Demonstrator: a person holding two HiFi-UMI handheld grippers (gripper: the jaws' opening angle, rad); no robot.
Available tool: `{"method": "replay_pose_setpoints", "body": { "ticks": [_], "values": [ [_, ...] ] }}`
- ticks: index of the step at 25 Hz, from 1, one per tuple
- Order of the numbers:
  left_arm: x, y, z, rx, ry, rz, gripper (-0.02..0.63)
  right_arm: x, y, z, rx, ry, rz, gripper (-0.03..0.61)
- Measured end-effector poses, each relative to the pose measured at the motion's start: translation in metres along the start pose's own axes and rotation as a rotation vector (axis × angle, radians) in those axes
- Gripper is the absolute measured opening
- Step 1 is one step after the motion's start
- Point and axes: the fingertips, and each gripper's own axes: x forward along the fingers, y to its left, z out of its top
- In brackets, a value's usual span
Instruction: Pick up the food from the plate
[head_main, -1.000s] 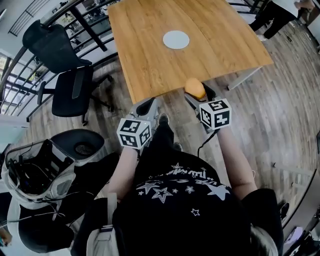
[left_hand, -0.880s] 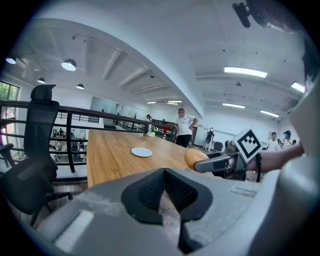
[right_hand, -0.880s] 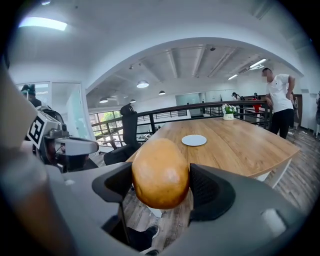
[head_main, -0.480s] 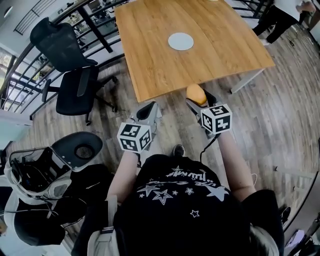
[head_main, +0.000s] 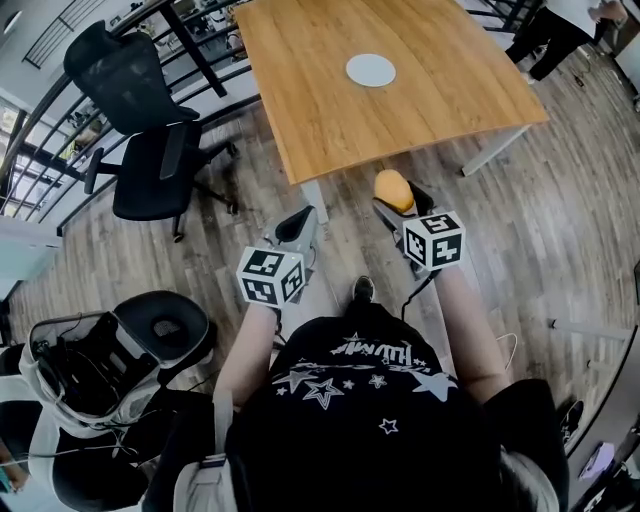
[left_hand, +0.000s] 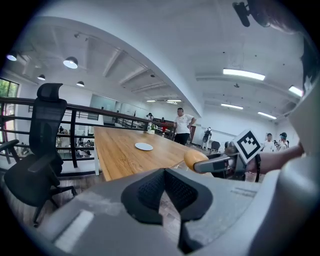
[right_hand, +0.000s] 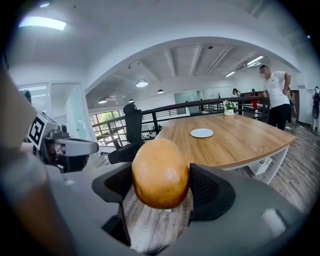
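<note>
A round white plate (head_main: 370, 70) lies bare on the wooden table (head_main: 330, 110), far ahead of both grippers. My right gripper (head_main: 396, 200) is shut on the food, a smooth golden-brown bun-like lump (head_main: 392, 189), held over the wood floor short of the table's near edge. In the right gripper view the food (right_hand: 160, 172) fills the gap between the dark pads, with the plate (right_hand: 202, 133) beyond. My left gripper (head_main: 297, 222) hangs beside it, shut and empty. The left gripper view has its pads (left_hand: 150, 190) pressed together, the food (left_hand: 194, 159) to the right and the plate (left_hand: 144, 146) far off.
A black office chair (head_main: 150, 150) stands left of the table by a black railing (head_main: 60, 110). Another chair seat (head_main: 165, 330) and a white-and-black headset rig (head_main: 80, 375) sit at the lower left. A person (head_main: 555, 30) stands past the table's far right corner.
The table and plate have slid further away in the head view as the person backs off. Both grippers keep their pose, the right still holding the food.
</note>
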Motion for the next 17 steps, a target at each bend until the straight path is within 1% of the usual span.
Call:
{"method": "replay_pose_setpoints", "body": {
  "ticks": [3, 7, 17],
  "values": [
    [-0.022, -0.015, -0.007, 0.003, 0.005, -0.009, 0.002, -0.021, 0.016, -0.008, 0.012, -0.008, -0.011, 0.356],
    [-0.058, -0.036, -0.014, 0.012, -0.009, -0.024, 0.002, -0.057, 0.042, -0.020, 0.006, -0.022, -0.029, 0.356],
    [-0.112, -0.040, -0.040, 0.009, -0.016, -0.050, 0.002, -0.081, 0.090, -0.041, 0.006, -0.039, -0.062, 0.356]
  ]
}}
